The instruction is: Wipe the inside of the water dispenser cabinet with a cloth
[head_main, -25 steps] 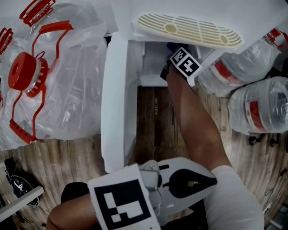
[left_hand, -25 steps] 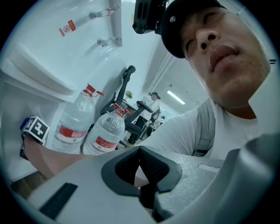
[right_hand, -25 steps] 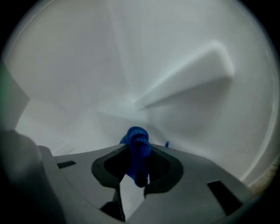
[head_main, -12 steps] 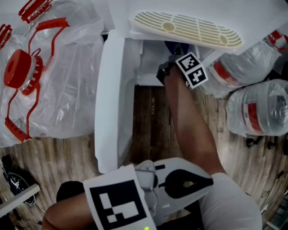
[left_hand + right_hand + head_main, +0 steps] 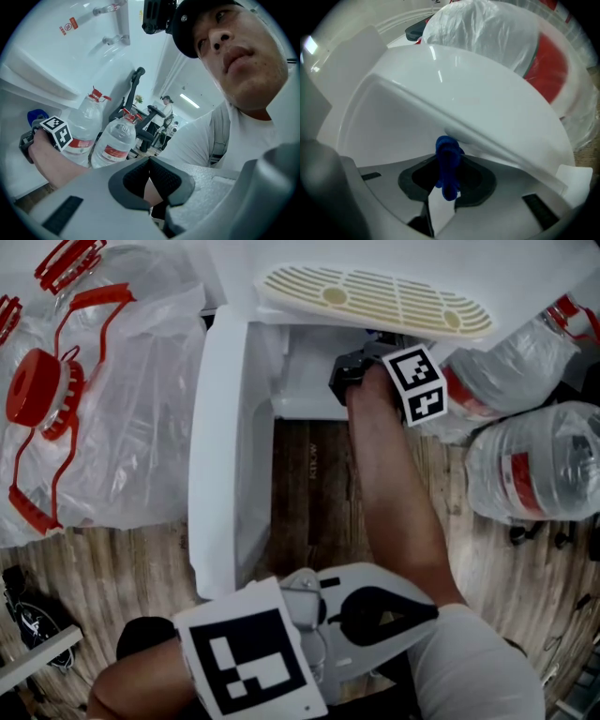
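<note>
**Right claw** [image 5: 448, 183]: pressed shut on a blue cloth [image 5: 448, 161]. The cloth stands as a bunched upright fold between the two dark pads. Its upper end rises above the tips and its lower end hangs behind them. In the head view this claw [image 5: 359, 364] reaches into the open mouth of the cabinet, with its marker cube [image 5: 419, 382] at the cabinet's right edge.

**Water dispenser cabinet** [image 5: 302, 381]: white, with the door [image 5: 221, 460] swung open to the left. In the right gripper view the top of the cloth is at or just short of a curved white inner surface [image 5: 454, 101]; whether they touch cannot be told.

**Left claw** [image 5: 149, 163]: pads pressed together, with nothing between them. It is held low by the person's body, well apart from the cabinet and the cloth, and tilted upward.

**Drip grille** [image 5: 375, 300]: beige and slotted, directly above the cabinet opening.

**Water bottles** [image 5: 536, 465]: large and clear with red labels, lying on the wooden floor [image 5: 314, 488] to the right of the cabinet.

**Bagged bottle** [image 5: 131, 399]: wrapped in clear plastic, with a red cap [image 5: 39, 390], to the left of the door.
</note>
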`<state>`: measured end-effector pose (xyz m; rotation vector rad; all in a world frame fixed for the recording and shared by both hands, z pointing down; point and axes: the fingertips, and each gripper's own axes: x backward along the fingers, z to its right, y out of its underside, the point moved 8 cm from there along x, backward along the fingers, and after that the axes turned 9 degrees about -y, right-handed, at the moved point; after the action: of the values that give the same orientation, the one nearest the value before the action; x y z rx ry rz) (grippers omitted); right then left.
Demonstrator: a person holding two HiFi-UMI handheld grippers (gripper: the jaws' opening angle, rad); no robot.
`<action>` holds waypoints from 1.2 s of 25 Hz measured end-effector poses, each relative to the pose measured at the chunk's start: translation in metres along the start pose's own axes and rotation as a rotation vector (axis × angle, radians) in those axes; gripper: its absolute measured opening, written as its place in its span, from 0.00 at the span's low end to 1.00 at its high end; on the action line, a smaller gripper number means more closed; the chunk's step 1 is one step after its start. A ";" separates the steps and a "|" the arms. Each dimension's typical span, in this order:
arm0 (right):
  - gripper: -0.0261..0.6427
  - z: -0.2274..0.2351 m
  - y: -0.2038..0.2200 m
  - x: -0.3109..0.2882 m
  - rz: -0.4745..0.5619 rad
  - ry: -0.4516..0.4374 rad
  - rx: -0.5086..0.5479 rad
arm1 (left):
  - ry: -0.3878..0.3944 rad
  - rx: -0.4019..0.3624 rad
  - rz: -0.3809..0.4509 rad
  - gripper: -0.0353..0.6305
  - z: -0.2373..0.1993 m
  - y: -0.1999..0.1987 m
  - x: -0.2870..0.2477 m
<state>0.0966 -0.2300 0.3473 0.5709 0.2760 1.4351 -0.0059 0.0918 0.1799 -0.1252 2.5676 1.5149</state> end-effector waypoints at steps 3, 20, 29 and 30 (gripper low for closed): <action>0.17 0.001 -0.002 0.005 -0.001 0.000 -0.013 | -0.003 -0.001 -0.001 0.05 0.000 0.001 -0.001; 0.17 -0.004 -0.009 0.076 -0.006 -0.035 -0.106 | 0.110 0.218 -0.029 0.05 -0.029 0.000 -0.034; 0.17 0.013 0.026 0.081 -0.074 -0.061 -0.139 | 0.137 0.267 -0.075 0.05 -0.024 0.011 -0.043; 0.17 0.016 0.030 0.075 -0.077 -0.062 -0.148 | 0.153 0.270 -0.081 0.05 -0.022 0.012 -0.044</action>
<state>0.0894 -0.1589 0.3882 0.4780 0.1391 1.3487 0.0338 0.0777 0.2088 -0.3190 2.8192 1.1588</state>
